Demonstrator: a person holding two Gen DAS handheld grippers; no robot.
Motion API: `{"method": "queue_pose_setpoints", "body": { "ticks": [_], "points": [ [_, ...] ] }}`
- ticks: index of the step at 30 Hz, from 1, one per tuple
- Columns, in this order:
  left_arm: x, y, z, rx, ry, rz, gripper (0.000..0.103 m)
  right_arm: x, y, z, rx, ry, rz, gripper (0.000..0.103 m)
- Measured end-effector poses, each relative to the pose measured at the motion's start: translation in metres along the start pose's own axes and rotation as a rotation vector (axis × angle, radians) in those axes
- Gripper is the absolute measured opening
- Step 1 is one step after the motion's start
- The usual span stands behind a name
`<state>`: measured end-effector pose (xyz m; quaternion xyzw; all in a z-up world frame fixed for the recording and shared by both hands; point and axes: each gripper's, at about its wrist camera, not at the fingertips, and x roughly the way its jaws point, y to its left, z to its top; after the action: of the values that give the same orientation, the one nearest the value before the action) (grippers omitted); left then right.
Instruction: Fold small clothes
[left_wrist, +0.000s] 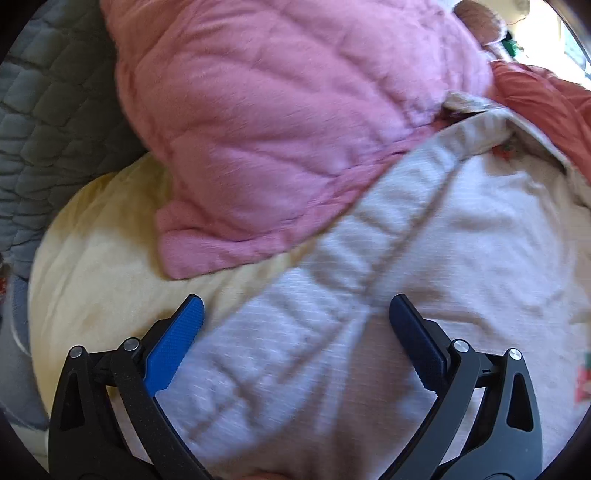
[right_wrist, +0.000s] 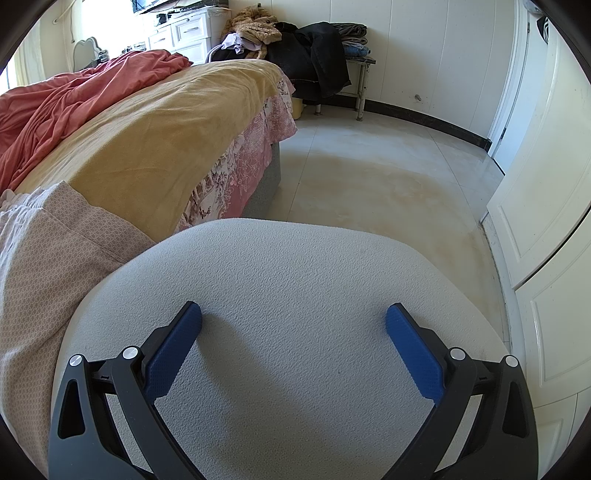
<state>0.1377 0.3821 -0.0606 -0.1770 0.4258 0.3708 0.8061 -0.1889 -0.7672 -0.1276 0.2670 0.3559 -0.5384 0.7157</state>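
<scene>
Hovering my left gripper (left_wrist: 295, 314), spread wide and empty, over the unfolded pale garment (left_wrist: 424, 258) on the bed (left_wrist: 92, 258); right gripper (right_wrist: 293, 317) likewise. Folding not begun.

Pale lilac-white garment (left_wrist: 369, 295) lay spread flat on the bed, its ribbed band running diagonally across it. A pink quilted piece (left_wrist: 280, 122) overlapped its upper edge, rumpled. Details were blurred.

white garment (left_wrist: 369, 314) motion-blurred, edges cut off
</scene>
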Motion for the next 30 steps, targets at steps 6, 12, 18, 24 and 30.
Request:
{"method": "queue_pose_setpoints", "body": {
  "ticks": [6, 12, 18, 24, 30],
  "points": [
    [-0.022, -0.047, -0.003, 0.025, 0.005, -0.066, 0.094, 0.000, 0.000, 0.000, 0.000, 0.000, 0.000, 0.099],
    [-0.048, -0.100, -0.019, 0.103, -0.039, -0.159, 0.094, 0.000, 0.000, 0.000, 0.000, 0.000, 0.000, 0.099],
    [-0.062, -0.143, -0.042, 0.201, -0.037, -0.243, 0.094, 0.000, 0.000, 0.000, 0.000, 0.000, 0.000, 0.099],
    [-0.071, -0.168, -0.065, 0.323, -0.029, -0.259, 0.094, 0.000, 0.000, 0.000, 0.000, 0.000, 0.000, 0.099],
    [-0.068, -0.172, -0.072, 0.351, -0.013, -0.257, 0.094, 0.000, 0.000, 0.000, 0.000, 0.000, 0.000, 0.099]
  ]
}}
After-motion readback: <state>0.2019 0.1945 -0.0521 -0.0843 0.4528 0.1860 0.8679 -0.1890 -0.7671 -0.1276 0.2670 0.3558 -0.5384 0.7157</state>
